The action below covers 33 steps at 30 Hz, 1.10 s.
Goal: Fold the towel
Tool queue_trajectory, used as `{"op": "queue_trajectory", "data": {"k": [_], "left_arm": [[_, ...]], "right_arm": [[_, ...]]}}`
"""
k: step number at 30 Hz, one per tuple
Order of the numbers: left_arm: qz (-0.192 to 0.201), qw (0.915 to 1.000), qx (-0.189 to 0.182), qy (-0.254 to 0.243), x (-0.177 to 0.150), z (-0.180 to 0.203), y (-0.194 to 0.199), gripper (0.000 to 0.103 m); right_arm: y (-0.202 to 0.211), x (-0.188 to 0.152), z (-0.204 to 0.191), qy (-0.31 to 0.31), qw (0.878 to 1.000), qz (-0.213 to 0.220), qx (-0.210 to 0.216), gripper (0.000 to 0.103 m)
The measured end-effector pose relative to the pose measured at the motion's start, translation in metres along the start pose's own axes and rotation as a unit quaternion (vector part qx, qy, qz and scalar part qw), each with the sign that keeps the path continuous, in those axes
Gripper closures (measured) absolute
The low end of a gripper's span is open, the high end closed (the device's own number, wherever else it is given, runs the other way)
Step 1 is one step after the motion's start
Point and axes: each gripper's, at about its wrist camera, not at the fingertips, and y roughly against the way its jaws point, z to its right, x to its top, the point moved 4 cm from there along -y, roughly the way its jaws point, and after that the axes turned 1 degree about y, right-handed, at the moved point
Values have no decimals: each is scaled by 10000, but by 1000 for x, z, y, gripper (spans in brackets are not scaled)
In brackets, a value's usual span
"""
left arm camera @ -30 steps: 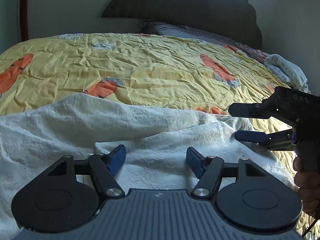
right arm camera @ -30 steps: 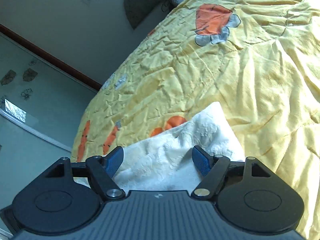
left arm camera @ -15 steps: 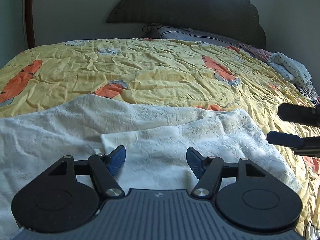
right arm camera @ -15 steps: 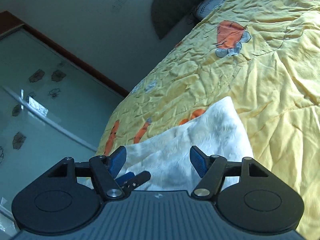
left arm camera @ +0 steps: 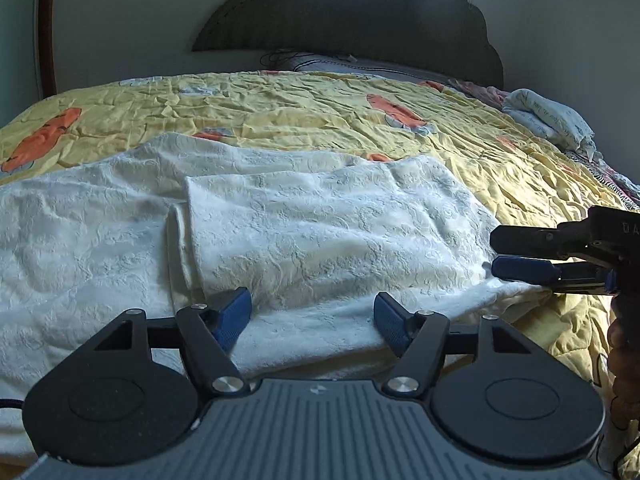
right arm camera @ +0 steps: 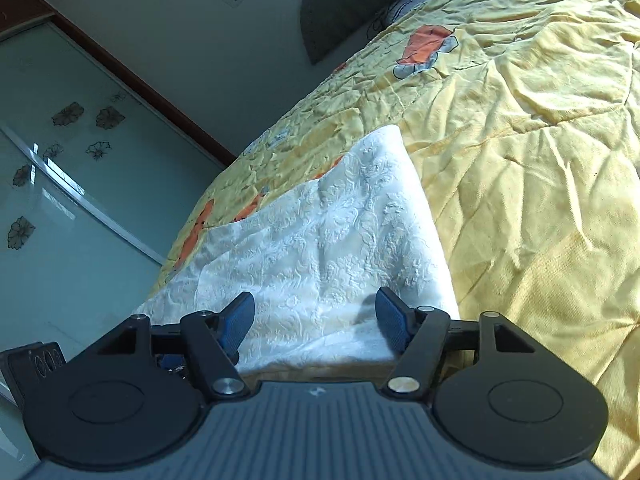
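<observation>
- The left gripper point(left arm camera: 314, 316) has its blue-padded jaws spread wide, with nothing between them, poised low over the near edge of the bed where the towel's hem lies.
- The right gripper point(right arm camera: 316, 320) is likewise spread apart and empty, tilted over the towel's right end; from the left wrist view it comes in from the right side point(left arm camera: 520, 254), a hand point(left arm camera: 624, 364) below it.
- The white towel point(left arm camera: 304, 224), embossed with a raised pattern, lies along the near edge of the bed, its right part doubled over onto itself.
- It rests on a crumpled yellow quilt point(left arm camera: 280, 112) with orange figures.
- Toward the far right corner of the bed sits a rolled pale cloth point(left arm camera: 548, 118), near the dark headboard point(left arm camera: 360, 16).
</observation>
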Motion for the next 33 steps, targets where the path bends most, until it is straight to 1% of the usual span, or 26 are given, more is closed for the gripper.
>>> {"op": "queue_trajectory", "data": {"k": [1,2,4,5,7,9,10,11,12,13,14,15,16,18,19,20,21,22,24,26,28,29,30,32,33], "left_arm": [[19,10000,-8,45,1,-1,0,31],[19,9999,-32,134,2,-3,2,32],[38,9988,-47,479,3,-11,16,34],[76,9978,-82,649,2,-16,26,32],[118,9955,-81,933,-3,-26,43,32],[121,9938,-62,1105,-10,-31,54,32],[187,9933,-66,1137,-12,-30,59,32],[343,9930,-77,1128,-14,-28,66,32],[591,9927,-151,1044,-13,-24,73,32],[860,9921,-242,879,-12,-17,80,31],[1003,9922,-321,673,-10,-9,83,28],[1021,9927,-395,500,-8,-3,82,22],[948,9936,-489,369,-7,4,76,21],[676,9955,-550,369,-10,7,60,21],[387,9967,-549,457,-16,5,48,22],[144,9965,-615,547,-22,2,39,22],[221,9963,-667,492,-25,2,39,20],[217,9964,-719,391,-28,2,38,20],[212,9961,-796,324,-30,0,38,20],[226,9946,-894,485,-30,-5,38,20],[222,9934,-926,646,-29,-8,42,20],[230,9930,-886,746,-29,-9,45,24],[262,9924,-838,867,-30,-12,51,27],[530,9898,-773,1077,-34,-21,74,26],[679,9887,-732,1117,-37,-25,84,25]], "right_arm": [[0,1,-1,-27,10000,-35,-38,38],[1,5,-5,-28,9998,-128,-163,37],[11,9,-18,136,9990,-171,-389,35],[18,12,-26,285,9990,-78,-330,34],[29,24,-40,539,9985,84,-104,34],[24,44,-49,717,9973,127,-64,29],[16,54,-52,774,9968,108,-165,25],[7,63,-54,798,9964,55,-281,24],[-8,74,-55,790,9960,-53,-404,24],[-21,82,-55,735,9963,-136,-418,24],[-34,87,-54,632,9970,-234,-372,24],[-46,91,-52,500,9977,-349,-302,24],[-62,93,-50,378,9978,-477,-247,24],[-86,94,-44,268,9968,-671,-328,24],[-98,92,-40,285,9953,-772,-503,24],[-107,89,-33,313,9930,-821,-790,25],[-111,87,-30,405,9938,-709,-754,25],[-110,86,-28,491,9947,-526,-735,24],[-110,85,-26,493,9959,-389,-657,24],[-111,86,-29,568,9946,-447,-740,24],[-109,88,-40,646,9910,-543,-1041,24],[-106,87,-49,747,9894,-526,-1133,23],[-102,85,-61,912,9890,-500,-1048,23],[-96,73,-97,1358,9884,-538,-409,23],[-99,66,-114,1518,9861,-667,-105,23]]}}
